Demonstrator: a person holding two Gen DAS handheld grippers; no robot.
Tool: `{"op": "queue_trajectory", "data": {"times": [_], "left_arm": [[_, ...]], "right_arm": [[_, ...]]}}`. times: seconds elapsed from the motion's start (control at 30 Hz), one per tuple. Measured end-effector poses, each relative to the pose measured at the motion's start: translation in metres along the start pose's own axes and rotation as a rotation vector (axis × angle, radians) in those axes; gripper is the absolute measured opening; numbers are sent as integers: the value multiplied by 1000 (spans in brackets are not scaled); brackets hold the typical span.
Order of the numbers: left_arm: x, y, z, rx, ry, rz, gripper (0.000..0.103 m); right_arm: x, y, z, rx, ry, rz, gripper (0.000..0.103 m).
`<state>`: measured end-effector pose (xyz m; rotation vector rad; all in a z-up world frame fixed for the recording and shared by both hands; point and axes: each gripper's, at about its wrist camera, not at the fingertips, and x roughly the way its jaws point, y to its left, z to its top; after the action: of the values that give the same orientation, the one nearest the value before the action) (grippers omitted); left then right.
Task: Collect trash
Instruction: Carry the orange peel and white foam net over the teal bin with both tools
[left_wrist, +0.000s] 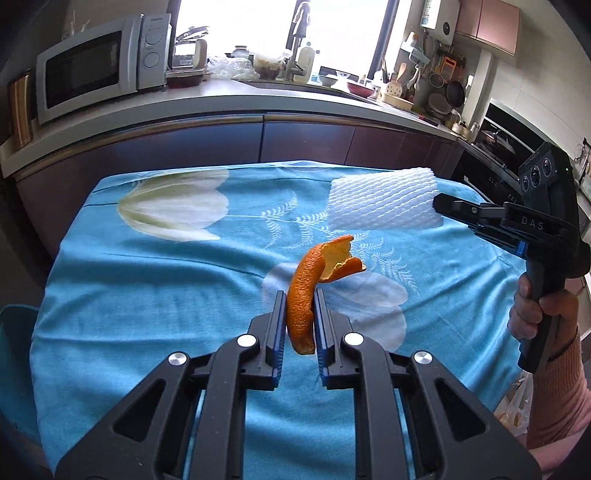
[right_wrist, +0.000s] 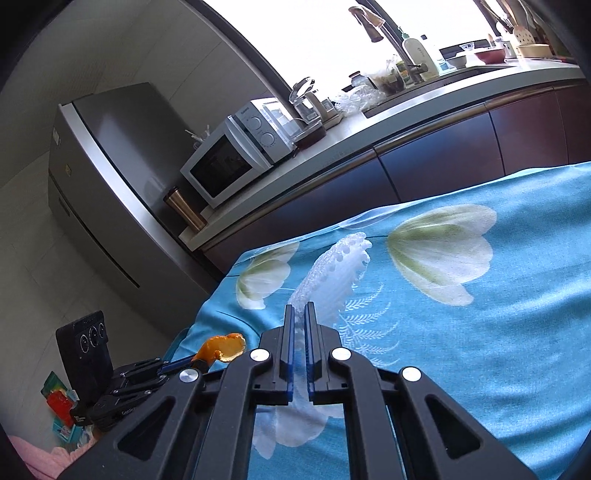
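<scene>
My left gripper (left_wrist: 300, 297) is shut on a curled orange peel (left_wrist: 308, 291) and holds it above the table's blue flowered cloth (left_wrist: 147, 280). My right gripper (right_wrist: 299, 308) is shut on the edge of a white foam fruit net (right_wrist: 332, 273), lifted off the cloth. In the left wrist view the right gripper (left_wrist: 437, 205) comes in from the right with the foam net (left_wrist: 384, 201) at its tip. In the right wrist view the left gripper (right_wrist: 197, 360) sits at the lower left with the peel (right_wrist: 223, 347) sticking out.
A kitchen counter (left_wrist: 229, 101) runs behind the table with a microwave (left_wrist: 96, 66), a sink tap and dishes. A fridge (right_wrist: 110, 192) stands at the left. A teal bin edge (left_wrist: 14, 332) shows at the table's left side. A plastic bag (left_wrist: 517, 406) hangs at the right.
</scene>
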<state>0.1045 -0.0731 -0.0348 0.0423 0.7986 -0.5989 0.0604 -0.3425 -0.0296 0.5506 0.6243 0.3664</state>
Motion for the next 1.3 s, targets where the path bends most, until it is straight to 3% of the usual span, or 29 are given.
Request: {"op": "queue_trajectory", "data": {"times": [0.43,1.3], "left_arm": [[-72,69,-40,-128,-59,100,15],[-146,148,-82,-266,-117,246,15]], "right_arm": [[27,65,-24,-63,49,147,4],[102,153,-53,-140,192,324,4]]}}
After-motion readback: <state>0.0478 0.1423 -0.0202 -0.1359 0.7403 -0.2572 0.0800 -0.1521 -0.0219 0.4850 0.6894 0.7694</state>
